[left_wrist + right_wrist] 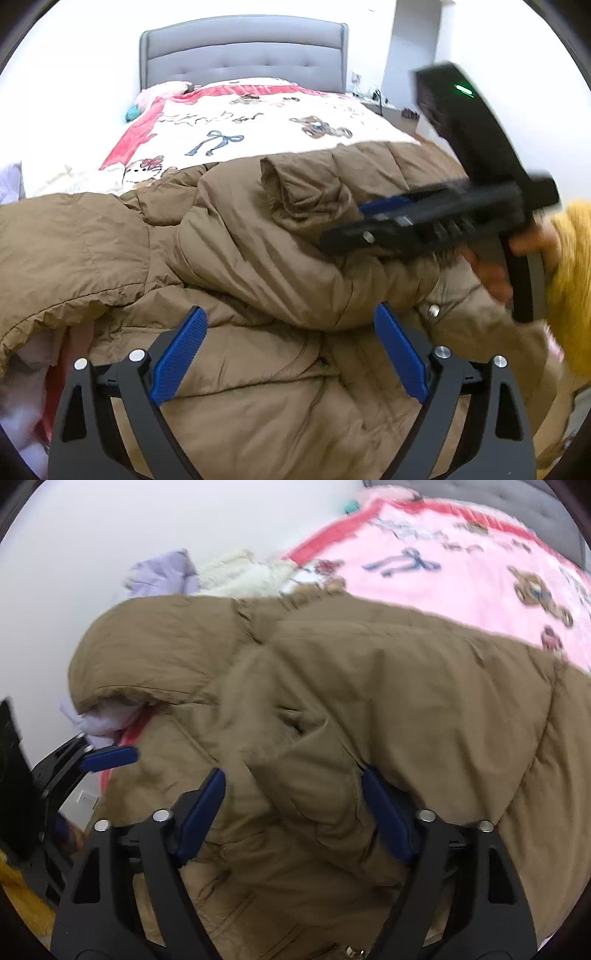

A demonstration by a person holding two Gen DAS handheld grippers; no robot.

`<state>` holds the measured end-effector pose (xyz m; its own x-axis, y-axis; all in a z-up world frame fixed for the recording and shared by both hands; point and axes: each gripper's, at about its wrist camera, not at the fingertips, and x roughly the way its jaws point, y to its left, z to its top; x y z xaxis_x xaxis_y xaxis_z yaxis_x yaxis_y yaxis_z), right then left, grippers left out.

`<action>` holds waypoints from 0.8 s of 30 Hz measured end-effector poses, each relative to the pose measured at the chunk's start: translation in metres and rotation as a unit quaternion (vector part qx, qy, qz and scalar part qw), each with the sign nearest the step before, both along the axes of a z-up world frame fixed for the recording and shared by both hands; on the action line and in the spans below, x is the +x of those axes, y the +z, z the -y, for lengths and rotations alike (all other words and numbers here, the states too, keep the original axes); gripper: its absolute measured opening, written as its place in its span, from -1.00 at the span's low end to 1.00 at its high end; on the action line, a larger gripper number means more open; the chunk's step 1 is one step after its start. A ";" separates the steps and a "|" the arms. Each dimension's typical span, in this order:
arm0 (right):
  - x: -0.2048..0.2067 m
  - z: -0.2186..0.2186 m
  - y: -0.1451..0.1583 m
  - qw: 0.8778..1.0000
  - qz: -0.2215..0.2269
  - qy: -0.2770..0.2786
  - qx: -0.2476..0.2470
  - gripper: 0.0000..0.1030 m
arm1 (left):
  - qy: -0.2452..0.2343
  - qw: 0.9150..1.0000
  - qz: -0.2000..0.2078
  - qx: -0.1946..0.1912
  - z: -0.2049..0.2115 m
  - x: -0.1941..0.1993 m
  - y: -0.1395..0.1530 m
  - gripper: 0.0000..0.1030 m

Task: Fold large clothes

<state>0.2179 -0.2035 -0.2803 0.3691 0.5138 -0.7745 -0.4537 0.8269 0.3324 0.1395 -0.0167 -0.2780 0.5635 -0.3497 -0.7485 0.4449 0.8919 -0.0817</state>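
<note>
A large brown puffer coat (pixel 236 258) lies crumpled across the foot of the bed, with its fur-trimmed hood (pixel 295 184) folded on top. My left gripper (pixel 290 308) hovers open just above the coat's lower panel, nothing between its blue pads. A hand in a yellow sleeve (pixel 572 280) holds my right gripper (pixel 343 225) low over the coat's right side. In the right wrist view the right gripper (pixel 293 775) stands open astride a thick fold of the coat (pixel 369 686), and its pads do not squeeze the fold. One blue finger of the left gripper (pixel 109 757) shows at the left edge.
The bed carries a pale pink blanket (pixel 258 125) printed with bears and bows, red-edged, below a grey padded headboard (pixel 243 51). Lilac clothing (pixel 162 574) and cream clothing (pixel 240 572) lie piled by the white wall. A low table with small items (pixel 391 110) stands beyond the bed's right side.
</note>
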 end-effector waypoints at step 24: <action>-0.127 0.148 -0.018 0.941 0.005 -0.214 -0.263 0.52 | 0.157 0.949 -0.146 -0.232 0.044 0.068 -0.033 0.31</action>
